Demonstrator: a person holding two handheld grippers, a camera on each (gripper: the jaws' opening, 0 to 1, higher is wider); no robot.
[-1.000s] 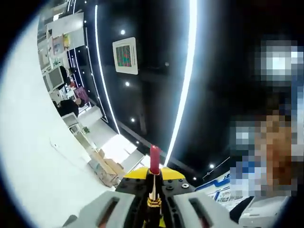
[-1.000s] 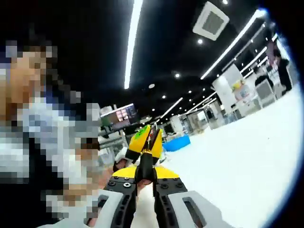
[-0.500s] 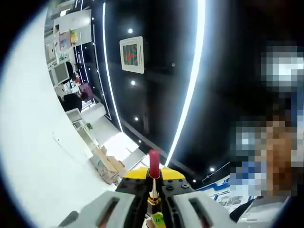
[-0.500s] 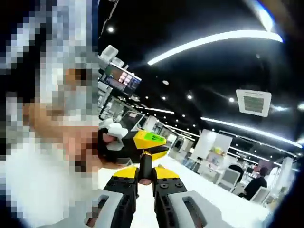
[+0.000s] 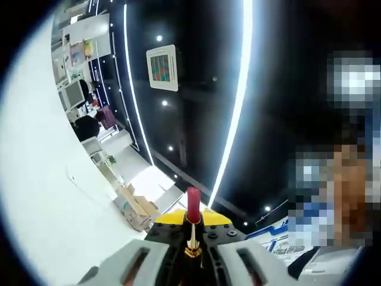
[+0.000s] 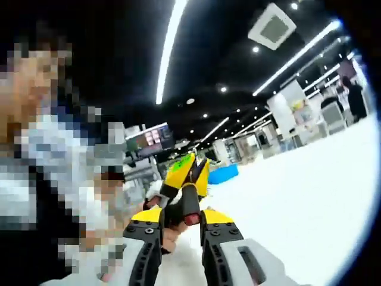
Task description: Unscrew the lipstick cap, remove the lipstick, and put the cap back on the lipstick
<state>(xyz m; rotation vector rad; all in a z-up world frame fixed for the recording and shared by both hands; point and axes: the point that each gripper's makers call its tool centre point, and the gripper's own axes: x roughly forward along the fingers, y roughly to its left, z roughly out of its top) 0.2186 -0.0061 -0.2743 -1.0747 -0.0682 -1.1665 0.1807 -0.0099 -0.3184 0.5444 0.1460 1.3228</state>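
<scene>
Left gripper view: the left hand-held gripper (image 5: 192, 235) is clamped on one lipstick (image 5: 193, 205), its red bullet standing up at 12 o'clock above the gold collar, cap off. The bullet looks soft and easily smeared, so hold should be on the stiff, light, slick tube only.

Right gripper view: the right hand-held gripper (image 6: 183, 221) grips one dark cap (image 6: 190, 207), likely light and slippery; the left gripper's yellow tips lie just beyond, at 12 o'clock.

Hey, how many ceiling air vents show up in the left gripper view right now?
1. A square ceiling air vent sits upper left of centre, between the two long light strips. Others may be hidden beyond the dark rim.
</scene>
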